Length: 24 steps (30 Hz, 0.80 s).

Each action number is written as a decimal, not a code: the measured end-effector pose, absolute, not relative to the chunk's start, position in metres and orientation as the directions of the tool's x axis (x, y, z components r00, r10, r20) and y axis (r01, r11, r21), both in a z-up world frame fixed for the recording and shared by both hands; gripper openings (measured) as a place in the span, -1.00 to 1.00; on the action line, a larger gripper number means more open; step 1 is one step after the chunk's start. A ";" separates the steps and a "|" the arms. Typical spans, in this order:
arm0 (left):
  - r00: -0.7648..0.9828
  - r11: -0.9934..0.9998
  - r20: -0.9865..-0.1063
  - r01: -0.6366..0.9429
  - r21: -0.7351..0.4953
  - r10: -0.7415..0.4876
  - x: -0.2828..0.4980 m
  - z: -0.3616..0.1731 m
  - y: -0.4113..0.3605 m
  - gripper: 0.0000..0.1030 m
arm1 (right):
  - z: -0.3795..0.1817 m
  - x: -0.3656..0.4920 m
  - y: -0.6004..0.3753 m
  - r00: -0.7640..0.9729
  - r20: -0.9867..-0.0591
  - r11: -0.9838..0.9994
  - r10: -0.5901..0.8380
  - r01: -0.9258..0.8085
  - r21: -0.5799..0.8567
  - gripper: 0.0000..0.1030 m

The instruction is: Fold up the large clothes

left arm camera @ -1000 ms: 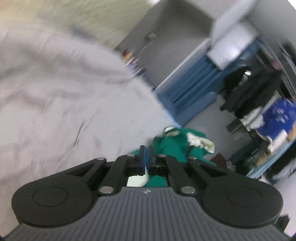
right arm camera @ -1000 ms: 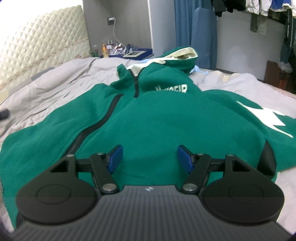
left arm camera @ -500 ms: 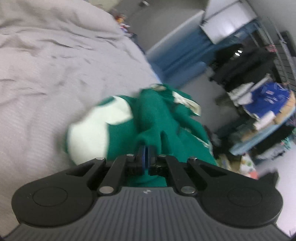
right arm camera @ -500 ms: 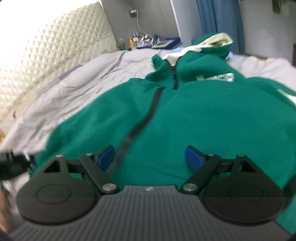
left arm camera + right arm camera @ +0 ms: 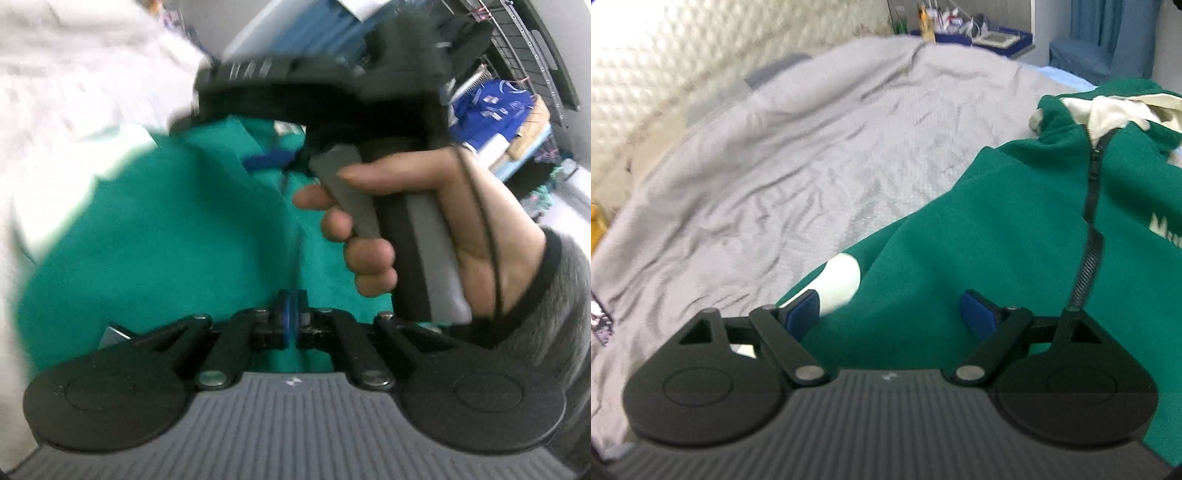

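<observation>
A green zip-up hoodie [image 5: 979, 229] (cream-lined hood, white lettering starting "M") lies on the grey bed [image 5: 783, 158]. The left hand-held gripper [image 5: 292, 306] pinches its fabric; the right hand-held gripper [image 5: 892, 314] stands wide.

You see a green hoodie [image 5: 997, 236] with a black zipper [image 5: 1091, 236], cream hood lining [image 5: 1115, 107] at one o'clock and a white patch [image 5: 838, 280]. It lies on a grey bedsheet [image 5: 812, 155]; the quilted cream headboard [image 5: 657, 62] sits at ten o'clock. Your gripper pads [image 5: 801, 314] are blue.
</observation>
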<state>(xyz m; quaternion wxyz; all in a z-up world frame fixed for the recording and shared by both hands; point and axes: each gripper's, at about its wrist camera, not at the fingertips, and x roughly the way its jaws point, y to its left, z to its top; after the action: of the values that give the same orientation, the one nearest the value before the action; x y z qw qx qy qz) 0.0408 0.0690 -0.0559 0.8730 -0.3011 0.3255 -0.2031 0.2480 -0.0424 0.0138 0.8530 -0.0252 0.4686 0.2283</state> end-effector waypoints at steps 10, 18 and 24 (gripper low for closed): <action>0.853 0.735 -0.426 -0.078 -0.674 -0.300 0.032 -0.048 0.167 -0.80 | -0.027 0.259 -0.018 0.435 -0.874 0.916 0.218 -0.401 0.029 0.41; 0.854 0.624 -0.461 -0.227 -0.748 -0.242 0.042 -0.071 0.217 0.04 | -0.017 0.230 -0.040 0.509 -0.837 0.908 0.200 -0.418 -0.037 -0.83; 0.829 0.557 -0.503 -0.305 -0.773 -0.244 0.060 -0.089 0.224 0.21 | 0.025 0.205 -0.096 0.616 -0.758 0.937 0.216 -0.349 -0.017 -0.87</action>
<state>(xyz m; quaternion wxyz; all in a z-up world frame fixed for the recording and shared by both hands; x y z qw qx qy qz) 0.0596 0.2236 -0.0890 0.8327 -0.4703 0.2917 0.0183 0.2050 -0.0963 0.0248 0.8951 -0.0814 0.4090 0.1579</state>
